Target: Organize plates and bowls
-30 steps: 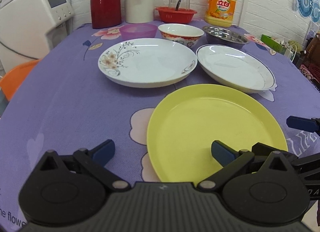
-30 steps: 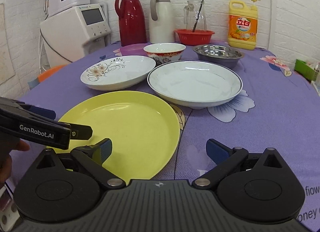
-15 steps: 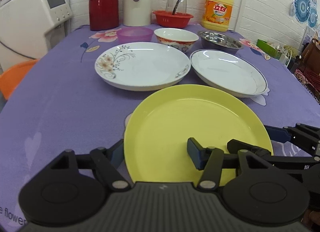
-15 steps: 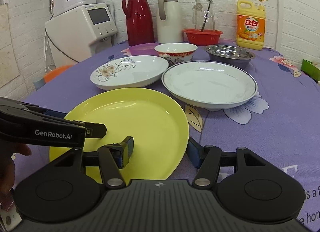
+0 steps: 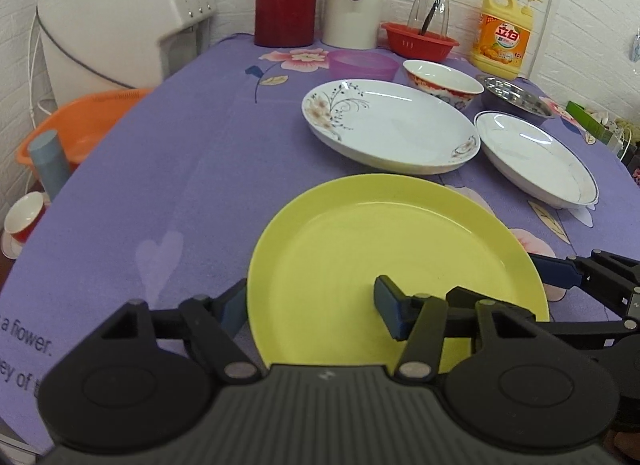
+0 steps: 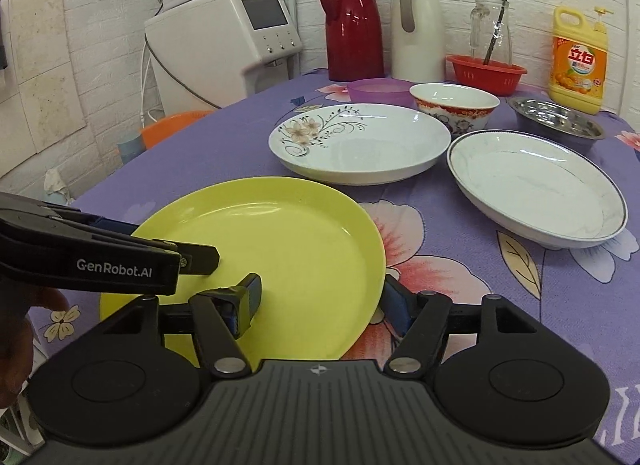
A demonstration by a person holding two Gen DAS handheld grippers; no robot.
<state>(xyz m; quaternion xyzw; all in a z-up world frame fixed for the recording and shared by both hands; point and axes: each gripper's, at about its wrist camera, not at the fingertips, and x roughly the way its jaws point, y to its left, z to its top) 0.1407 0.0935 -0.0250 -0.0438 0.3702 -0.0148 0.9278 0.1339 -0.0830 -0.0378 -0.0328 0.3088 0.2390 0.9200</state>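
I see a round yellow plastic plate (image 5: 400, 257) lying flat at the near edge of the worktop (image 5: 180, 165), which is covered with a purple flowered cloth. A person has a gripper at each side of it.

The left gripper (image 5: 310, 305) is drawn in fairly narrow. One finger is tucked outside the plate's left rim and the other sits inside on the plate's floor, so the sloping wall runs between them. I cannot tell whether the pads actually bite on it.

The right gripper (image 6: 320, 299) straddles the opposite rim in the same way, one finger in the well and one outside. Its jaws are opening and stand wide, so it looks more like a fence than a clamp.

I think two tools are used because the plate is broad, shallow and slippery. One pinch on the edge would probably let it tilt or swing.

Farther back, clear of the yellow plate, sit a white plate with a floral print (image 5: 384, 125) and a white plate with a thin dark rim line (image 5: 536, 153). Behind them are a translucent purple bowl (image 5: 362, 63), a red-patterned china bowl (image 5: 442, 79) and a steel bowl (image 5: 516, 95). Nothing is stacked yet, so the sorting seems to be at its start. The yellow plate, the widest, would make a sensible base.
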